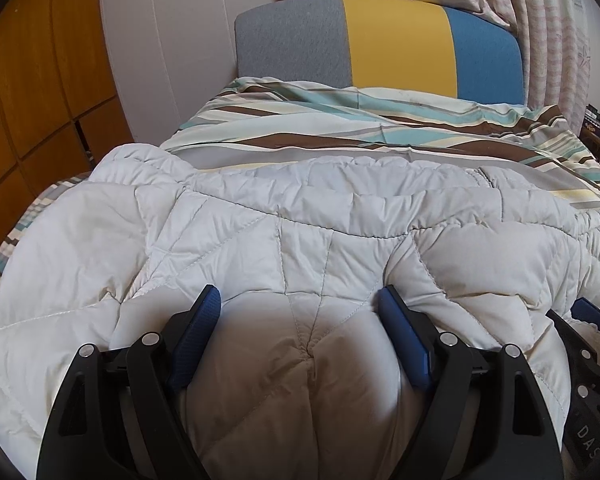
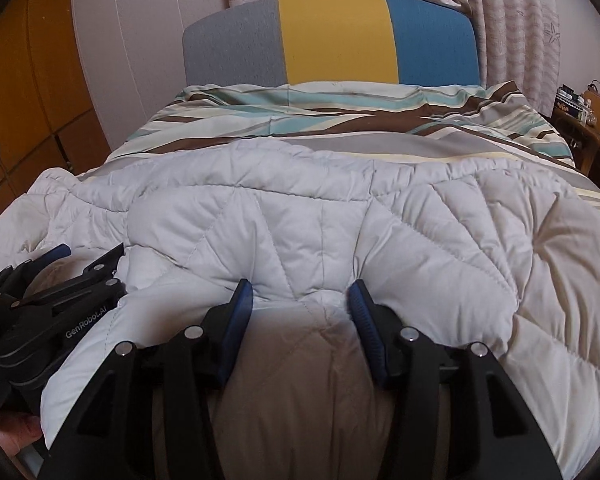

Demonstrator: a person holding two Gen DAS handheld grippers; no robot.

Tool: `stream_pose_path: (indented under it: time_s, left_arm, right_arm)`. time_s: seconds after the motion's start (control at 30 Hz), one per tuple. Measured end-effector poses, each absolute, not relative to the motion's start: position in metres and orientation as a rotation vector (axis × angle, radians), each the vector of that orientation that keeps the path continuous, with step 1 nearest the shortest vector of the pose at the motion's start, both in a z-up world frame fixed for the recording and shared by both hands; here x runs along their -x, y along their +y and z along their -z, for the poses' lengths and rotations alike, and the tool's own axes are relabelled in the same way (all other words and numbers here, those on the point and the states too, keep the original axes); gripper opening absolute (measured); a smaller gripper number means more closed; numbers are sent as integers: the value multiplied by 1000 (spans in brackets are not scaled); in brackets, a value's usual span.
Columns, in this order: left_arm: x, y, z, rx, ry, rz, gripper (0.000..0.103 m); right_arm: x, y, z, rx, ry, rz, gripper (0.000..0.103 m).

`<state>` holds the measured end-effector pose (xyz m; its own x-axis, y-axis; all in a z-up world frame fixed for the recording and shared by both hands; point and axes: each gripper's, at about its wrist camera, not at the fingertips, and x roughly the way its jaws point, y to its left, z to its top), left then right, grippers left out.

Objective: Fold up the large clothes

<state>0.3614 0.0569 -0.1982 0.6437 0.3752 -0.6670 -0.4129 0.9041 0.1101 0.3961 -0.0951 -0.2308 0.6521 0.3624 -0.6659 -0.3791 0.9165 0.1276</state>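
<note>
A white quilted puffy garment [image 1: 340, 208] [image 2: 440, 224] lies spread across the near part of the bed. In the left wrist view my left gripper [image 1: 298, 296] stands wide, its blue pads [image 1: 204, 332] pressed against a thick bulge of the garment's near edge. My right gripper [image 2: 300, 286] holds a narrower bunch of the same edge, pads pressing in on both sides. The two grippers sit close side by side: the right gripper [image 1: 588, 320] shows at the left view's right edge, and the left gripper [image 2: 60, 276] at the right view's left edge.
The garment rests on a striped brown, teal and cream bed cover [image 1: 340, 128] [image 2: 340, 120]. Behind it stands a grey, yellow and blue headboard [image 1: 396, 44]. A wooden wardrobe [image 1: 40, 100] is at left, curtains [image 1: 560, 40] and a cluttered side table [image 2: 588, 128] at right.
</note>
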Motion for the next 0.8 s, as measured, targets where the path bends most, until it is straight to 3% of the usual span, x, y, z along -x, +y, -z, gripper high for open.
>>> stream_pose_path:
  time_s: [0.33, 0.57, 0.8]
  left_arm:
    - [-354, 45, 178, 29, 768, -470, 88]
    - [-316, 8, 133, 70, 626, -378, 88]
    - [-350, -9, 177, 19, 748, -378, 90]
  right_arm:
    - [-392, -96, 215, 25, 761, -433, 52]
    - [-365, -128, 170, -26, 658, -407, 52]
    - [-389, -151, 198, -70, 757, -329, 53]
